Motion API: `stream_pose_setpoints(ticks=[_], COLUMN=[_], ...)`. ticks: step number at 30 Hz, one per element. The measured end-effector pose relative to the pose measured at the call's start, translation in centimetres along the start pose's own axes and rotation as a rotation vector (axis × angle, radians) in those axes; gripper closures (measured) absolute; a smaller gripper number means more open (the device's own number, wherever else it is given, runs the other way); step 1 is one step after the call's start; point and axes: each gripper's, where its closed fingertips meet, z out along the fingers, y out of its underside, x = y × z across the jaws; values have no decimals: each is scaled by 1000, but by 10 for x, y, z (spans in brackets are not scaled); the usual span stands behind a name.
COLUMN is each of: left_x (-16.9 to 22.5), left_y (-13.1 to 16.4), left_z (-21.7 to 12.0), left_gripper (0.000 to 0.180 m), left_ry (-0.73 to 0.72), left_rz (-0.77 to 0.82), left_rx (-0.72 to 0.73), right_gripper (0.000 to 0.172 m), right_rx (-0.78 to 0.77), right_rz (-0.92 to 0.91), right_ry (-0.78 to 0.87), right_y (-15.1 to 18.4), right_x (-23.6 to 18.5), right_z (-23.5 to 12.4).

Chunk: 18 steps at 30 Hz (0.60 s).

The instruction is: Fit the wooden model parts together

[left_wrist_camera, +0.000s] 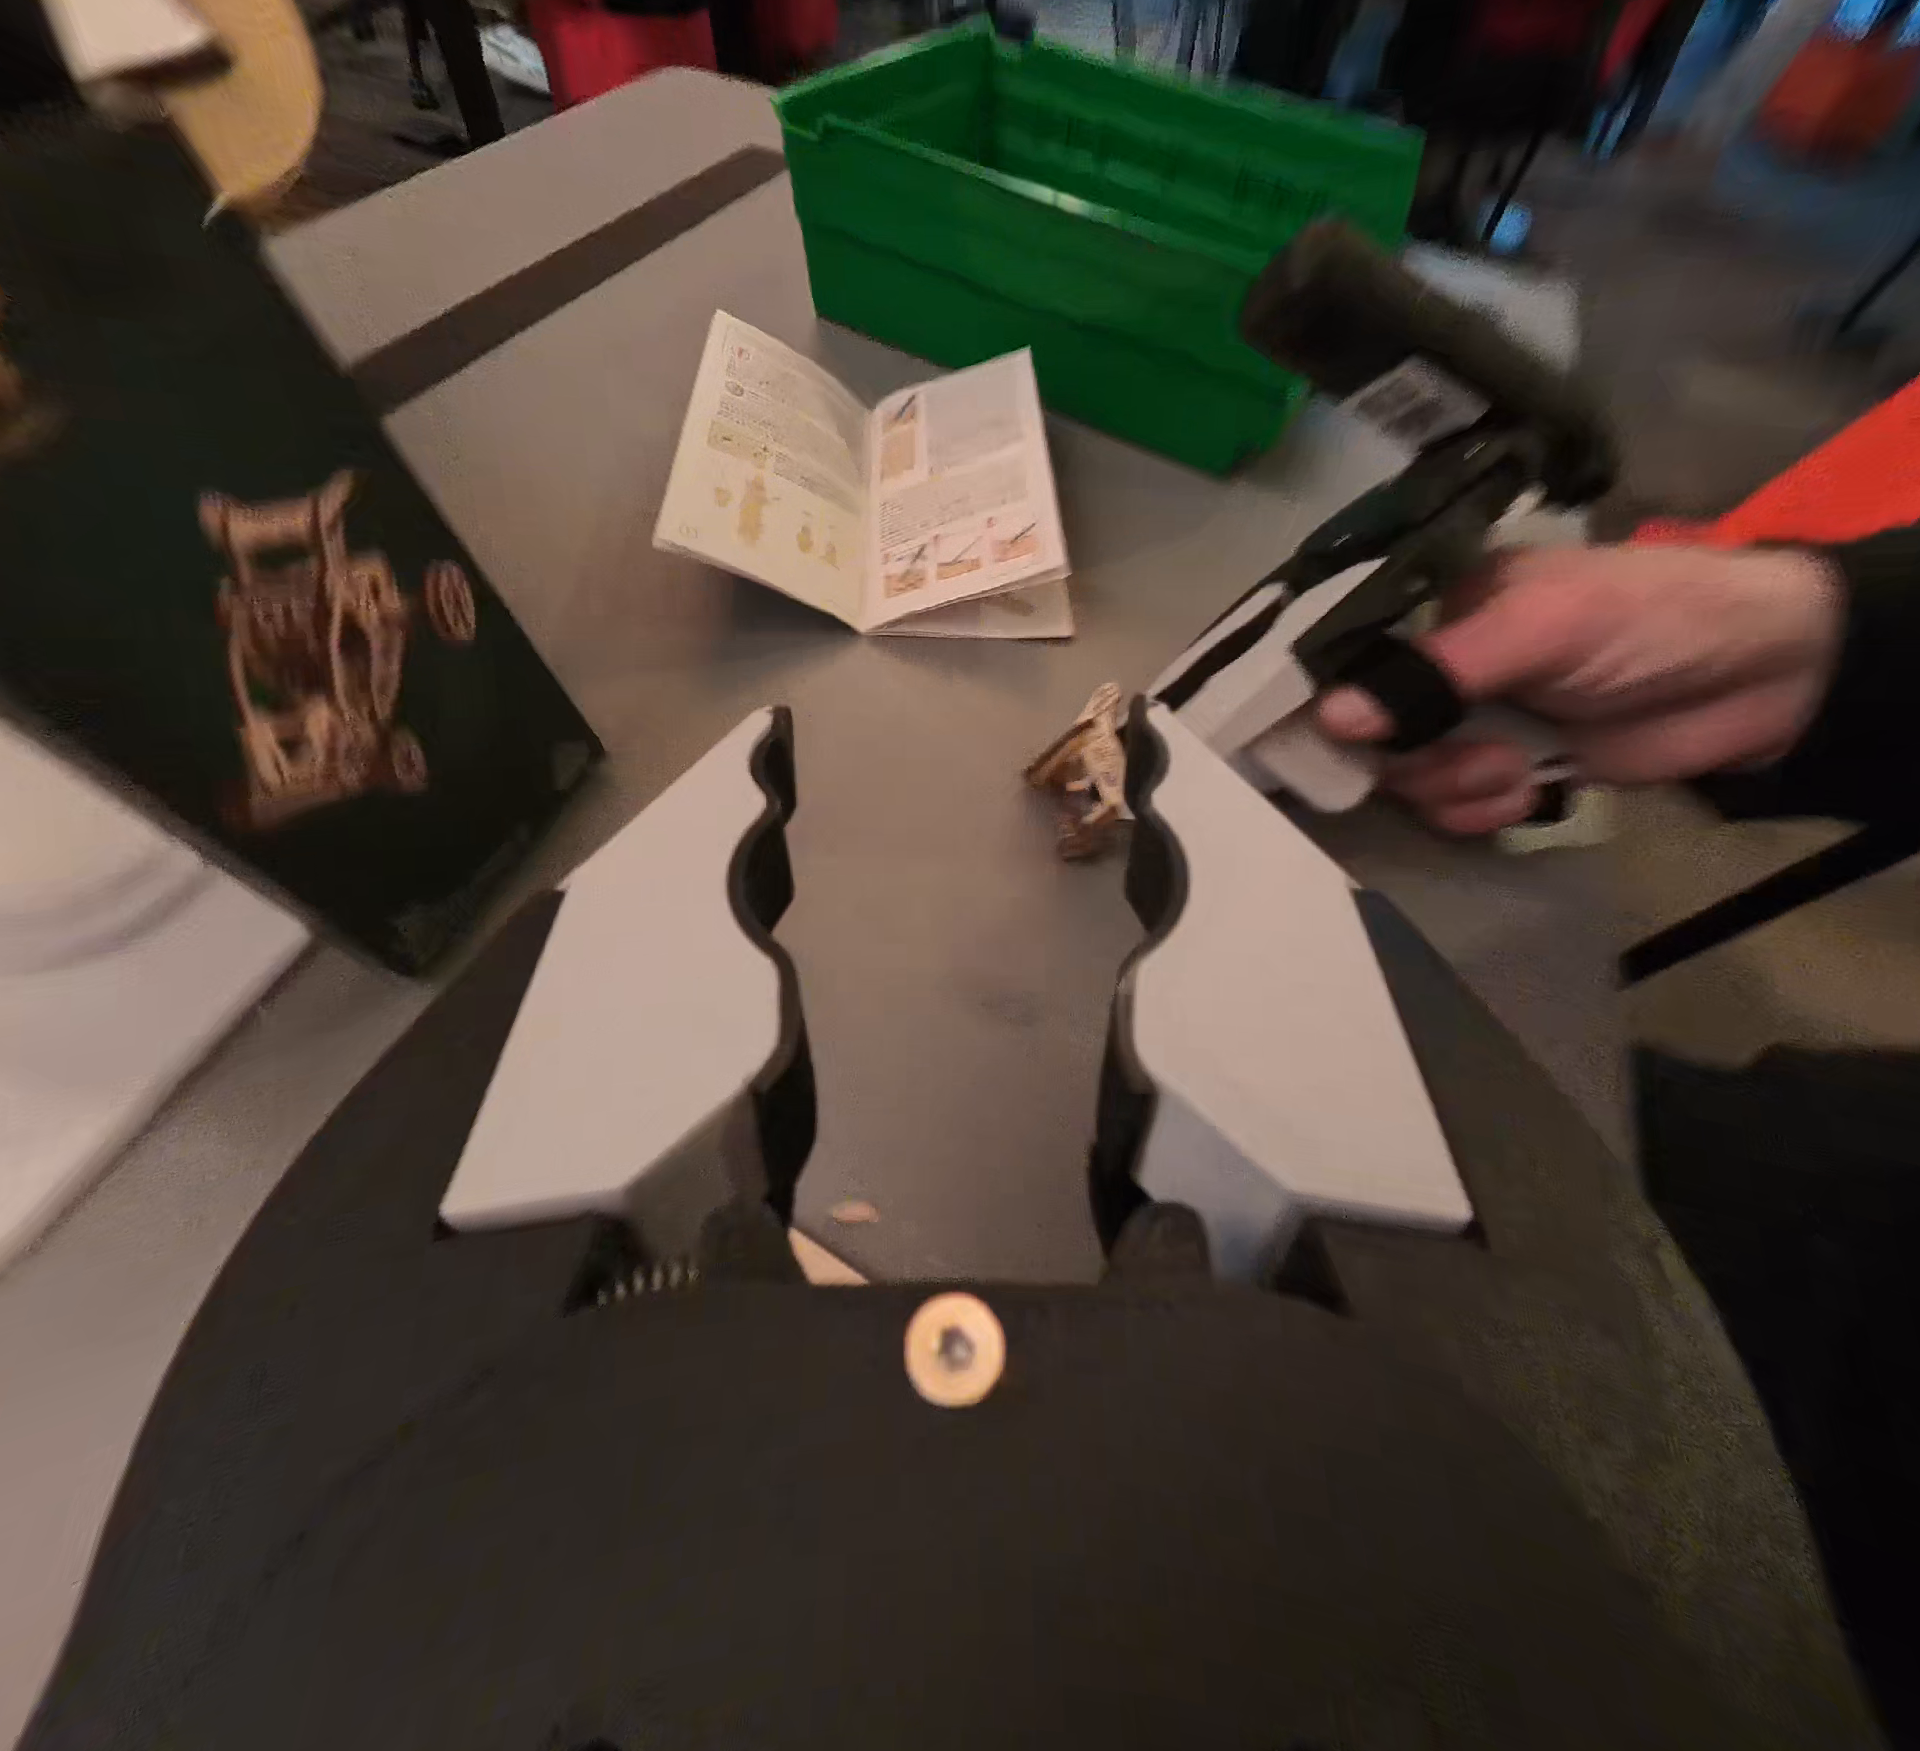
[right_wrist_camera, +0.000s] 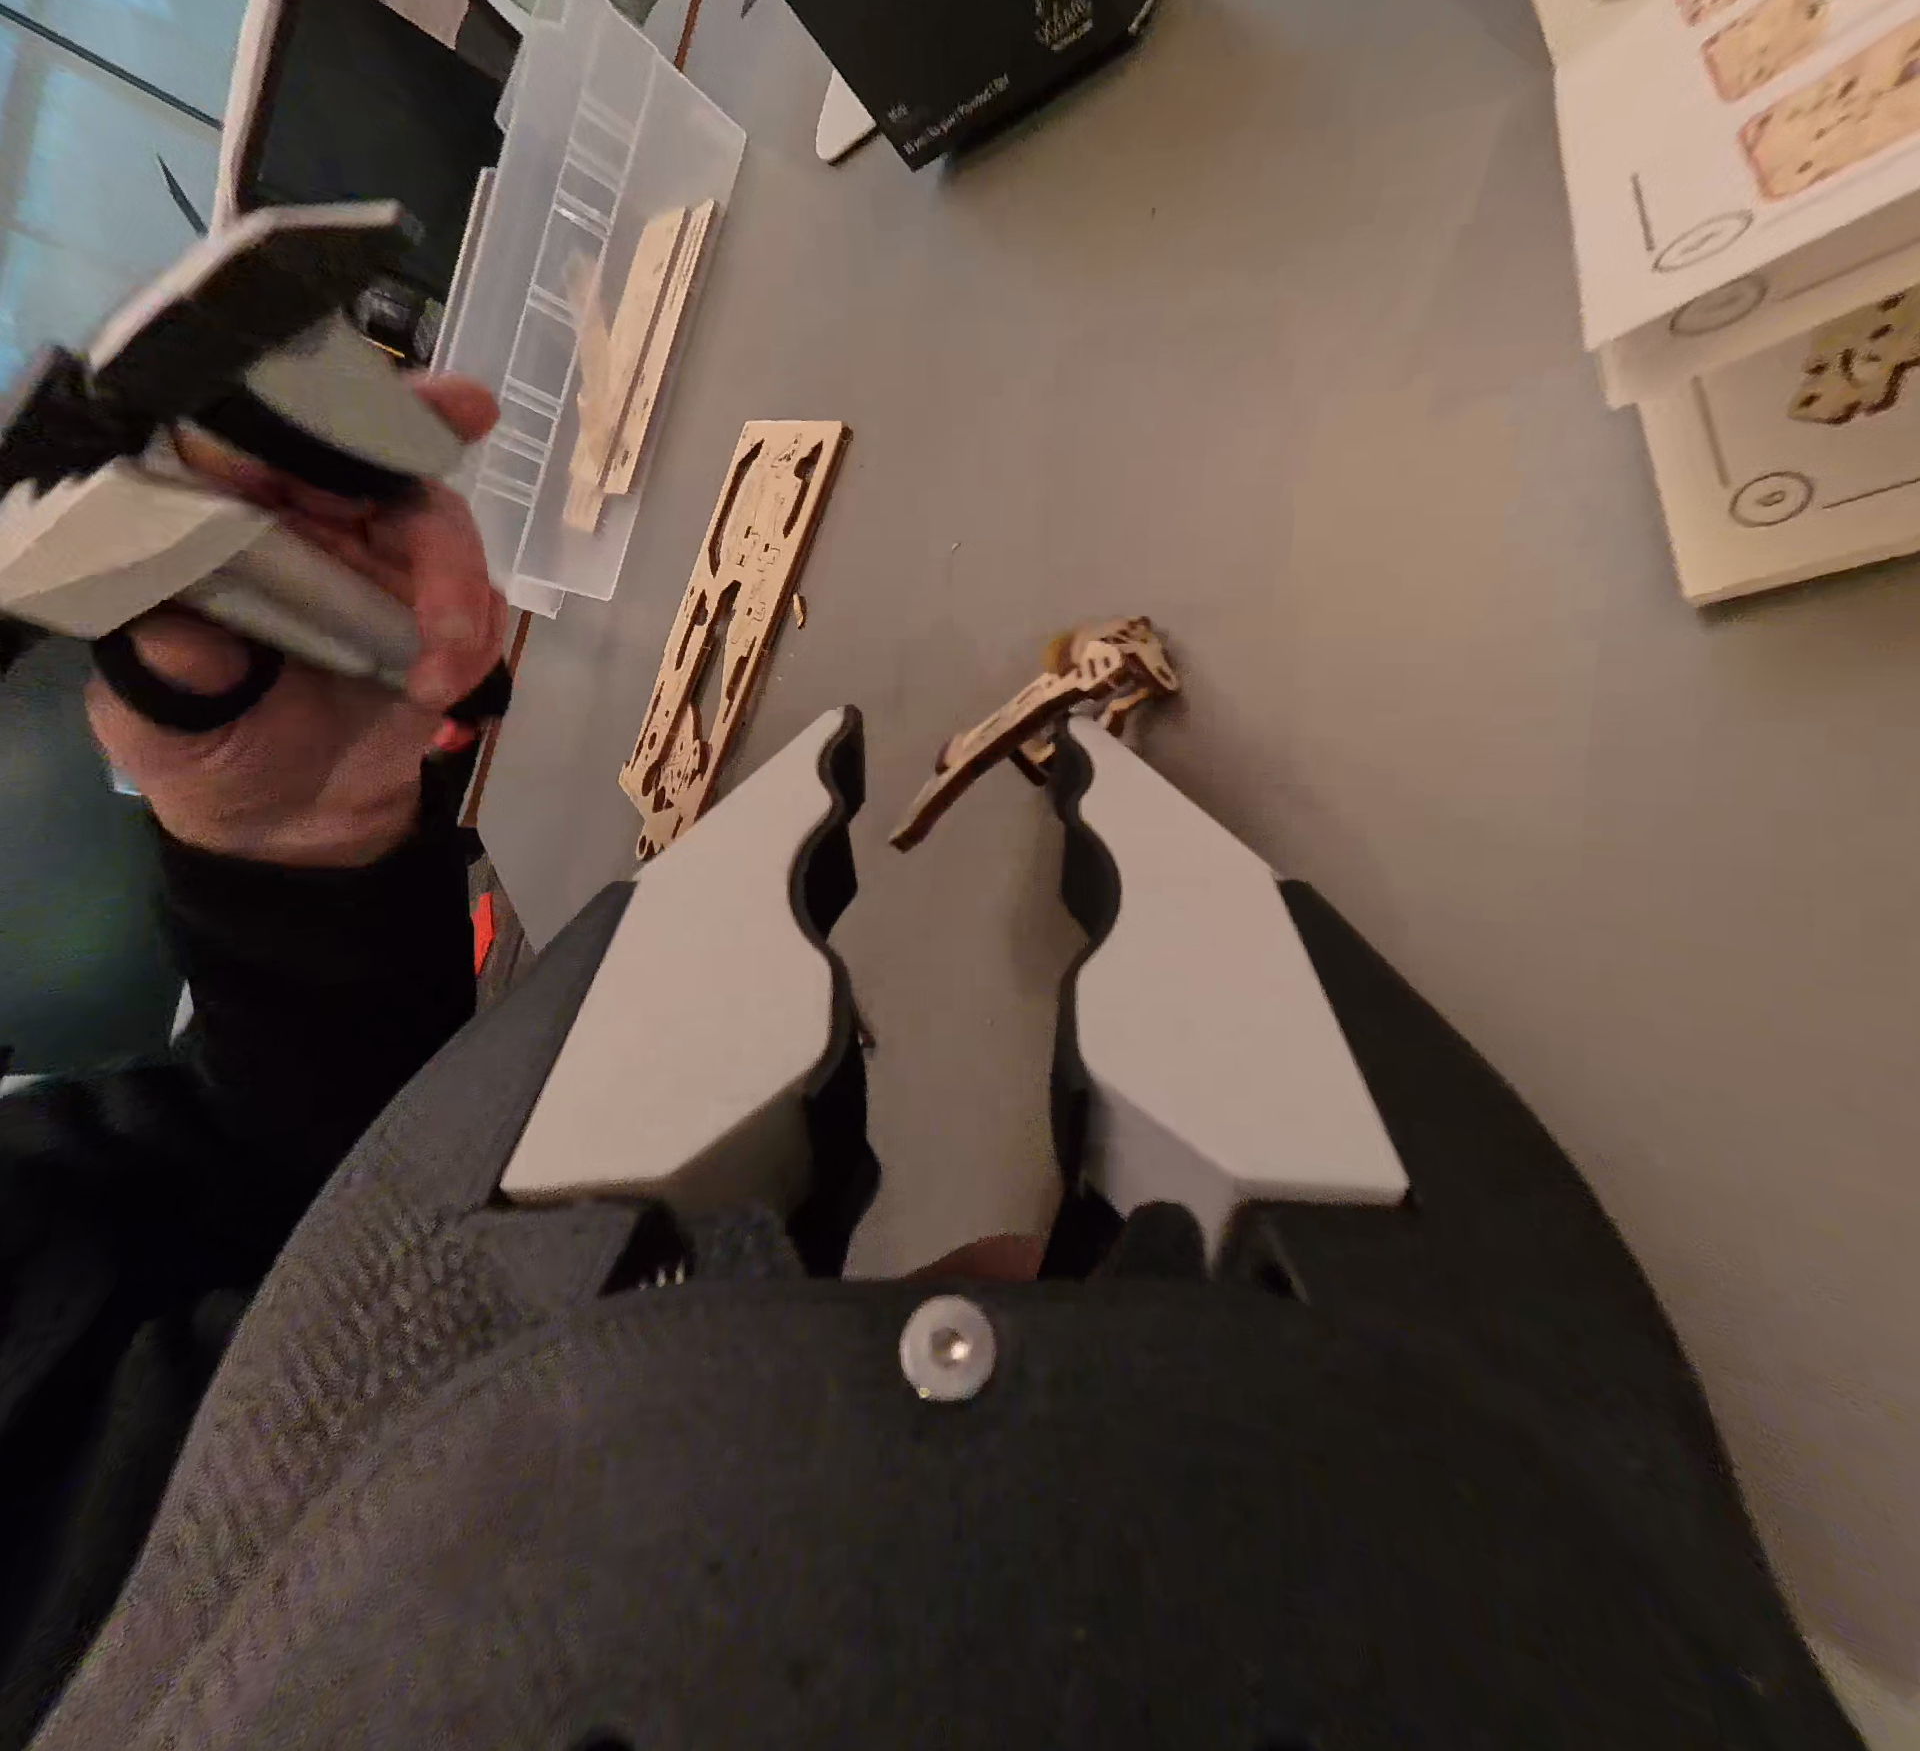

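The wooden model assembly lies on the grey table: pale laser-cut plywood with dark burnt edges, a long flat arm ending in a cluster of small interlocked pieces. The right gripper hovers over it, jaws apart, clamping nothing. The left gripper is likewise spread and bare. A punched-out parts sheet lies just beside the assembly.

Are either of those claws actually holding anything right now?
No. Both the left claw and right claw stand open; the small wooden model lies on the table, ungripped.
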Motion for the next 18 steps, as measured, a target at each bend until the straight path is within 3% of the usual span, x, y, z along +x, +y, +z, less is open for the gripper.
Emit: stream_pose_setpoints(ticks=[1,6,13,15,18], left_x=[0,-1,8,7,6], left_y=[-2,-29,-6,7,20], left_z=[13,69,143,157,172], left_gripper=[118,118,116,115,102], left_ry=[3,59,185,207,232], left_rz=[91,383,554,606,674], left_rx=[-59,-210,-361,-412,-452], right_gripper=[134,124,105,105,99], right_rx=[-2,6,17,-40,-73], right_rz=[-10,-15,-29,-32,-55], right_ry=[0,3,-4,-33,-26], right_y=[0,3,7,17,24], right_x=[-1,0,0,-5,-5], right_z=[-1,-13,-36,-41,-52])
